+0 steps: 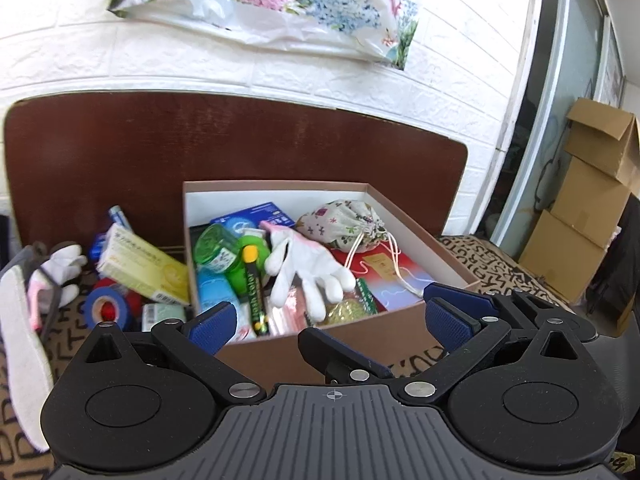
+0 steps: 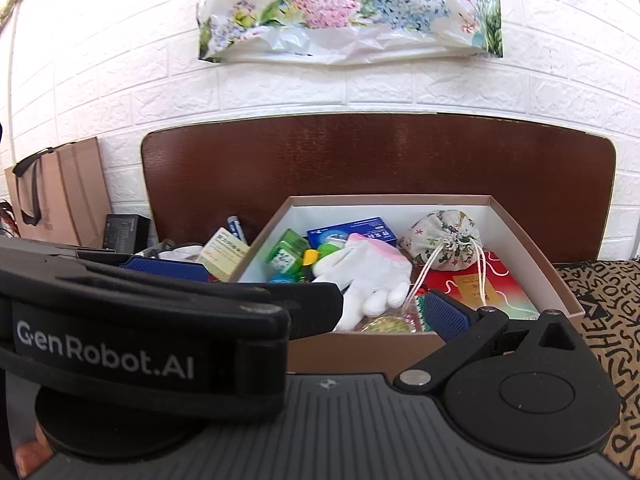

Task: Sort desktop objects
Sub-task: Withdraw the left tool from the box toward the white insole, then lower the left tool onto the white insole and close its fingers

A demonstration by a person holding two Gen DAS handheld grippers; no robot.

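Currently both claws are hovering just in front of the box (image 1: 360,340), near its front wall, and neither is gripping anything.

Left pile, outside the box on the patterned cloth (image 1: 24,440): a white glove (image 1: 60,276) with a pink cuff, a roll of blue tape (image 1: 106,306), a yellow carton (image 1: 144,268) leaning on the box's left wall, and a blue tube (image 1: 119,216) behind it. These are looking unsorted yet, so I'm guessing they are waiting their turn.

Left claw (image 1: 332,316): spread wide, nothing between the blue pads. In its own view it's facing the box's front wall, not the pile. The right claw is crossing through that view at lower centre.

Box contents, left to right: green bottle (image 1: 218,248), marker pen (image 1: 254,292) with a yellow cap, blue packet (image 1: 264,212) at the back, second white glove (image 1: 304,276) lying on top, gold mesh thing (image 1: 350,312) at the front, flowered drawstring pouch (image 1: 346,224) in the back right corner with cords trailing over a red card (image 1: 392,276). Everything is being dumped loose, no dividers.

Right claw (image 2: 384,300): the left claw's body is blocking its left finger, but the blue pad showing is standing well clear, so it's reading as open and empty. It's sitting just over the box's front edge, near the glove fingers.

My read: box is the drop target, half filled.
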